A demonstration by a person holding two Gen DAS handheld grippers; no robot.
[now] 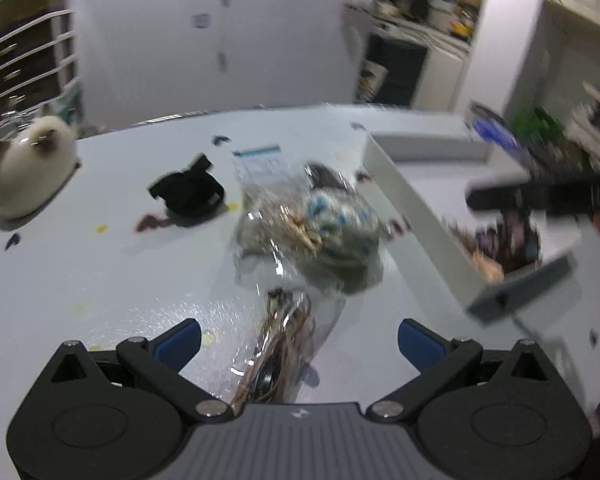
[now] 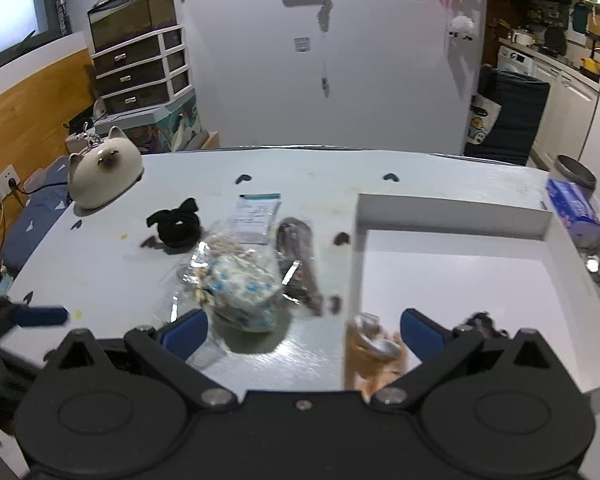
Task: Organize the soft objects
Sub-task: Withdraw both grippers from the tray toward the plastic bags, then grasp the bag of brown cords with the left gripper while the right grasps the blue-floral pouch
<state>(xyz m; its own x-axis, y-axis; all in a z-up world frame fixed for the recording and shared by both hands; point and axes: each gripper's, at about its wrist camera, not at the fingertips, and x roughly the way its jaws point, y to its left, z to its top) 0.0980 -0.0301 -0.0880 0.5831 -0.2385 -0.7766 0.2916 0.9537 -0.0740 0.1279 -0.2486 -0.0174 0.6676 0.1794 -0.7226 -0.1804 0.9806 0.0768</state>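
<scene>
Both claws stand wide with nothing between their blue pads, as we see them: our left claw (image 1: 299, 338) hovers low over the pale table (image 1: 80, 280), and our right claw (image 2: 303, 330) hangs at the near edge, straddling the left wall of the white tray (image 2: 452, 216). Ahead of the left claw, just beyond its fingertips, lies a clear bag with a blue-dotted soft bundle (image 1: 332, 232), and a second clear packet of brownish strands (image 1: 280, 344) trails from it back between the open fingers toward the camera, though we cannot tell whether it touches either pad. From the right wrist the same dotted bundle (image 2: 244, 292) sits just ahead of the left pad, with a dark packet (image 2: 300, 264) beside it toward the tray. Farther back we see a black fabric scrunchie (image 2: 178, 224) and a flat labelled packet (image 2: 256, 216). A cat-shaped ceramic figure (image 2: 104, 174) stands at the far left corner. Inside the tray's near corner lies an orange-brown wrapped item (image 2: 374, 350), blurred.
</scene>
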